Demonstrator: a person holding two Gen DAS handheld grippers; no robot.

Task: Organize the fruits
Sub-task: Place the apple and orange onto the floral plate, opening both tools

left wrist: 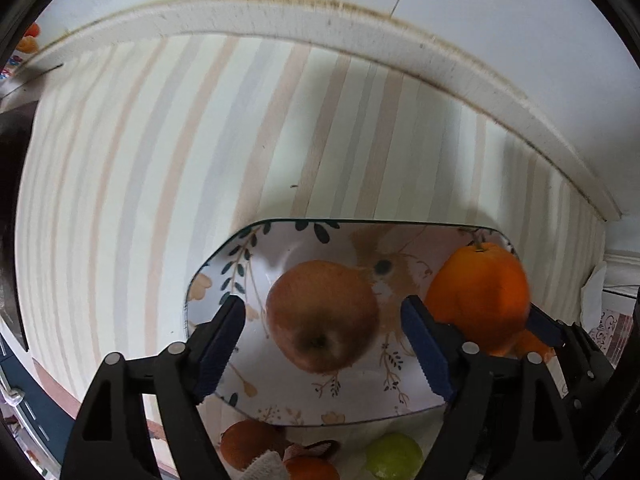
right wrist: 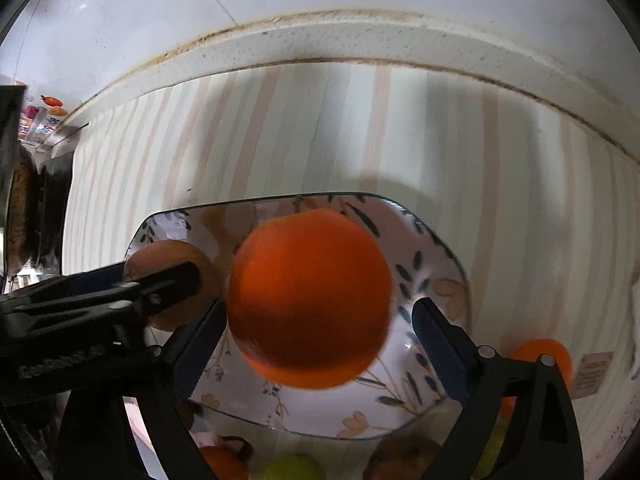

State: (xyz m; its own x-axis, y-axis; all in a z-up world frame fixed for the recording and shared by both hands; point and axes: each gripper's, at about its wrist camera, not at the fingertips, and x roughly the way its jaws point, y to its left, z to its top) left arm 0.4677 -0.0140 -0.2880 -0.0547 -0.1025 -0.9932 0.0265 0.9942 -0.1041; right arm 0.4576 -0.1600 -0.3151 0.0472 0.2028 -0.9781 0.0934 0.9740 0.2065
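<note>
A floral plate (left wrist: 280,404) lies on a striped cloth. A red-brown apple (left wrist: 322,316) rests on it, between the open fingers of my left gripper (left wrist: 324,344), which do not touch it. An orange (right wrist: 310,300) sits between the fingers of my right gripper (right wrist: 320,344) above the plate (right wrist: 432,272); the left pad touches it, the right pad stands clear, so the jaws look open. The orange (left wrist: 478,296) and right gripper also show in the left wrist view. The apple (right wrist: 172,264) is partly hidden behind the left gripper.
Near the plate's front edge lie a green lime (left wrist: 394,456), a brown fruit (left wrist: 248,444) and more orange fruit (right wrist: 540,356). A raised white ledge (right wrist: 360,44) borders the cloth at the back. A dark pan (right wrist: 24,208) stands at far left.
</note>
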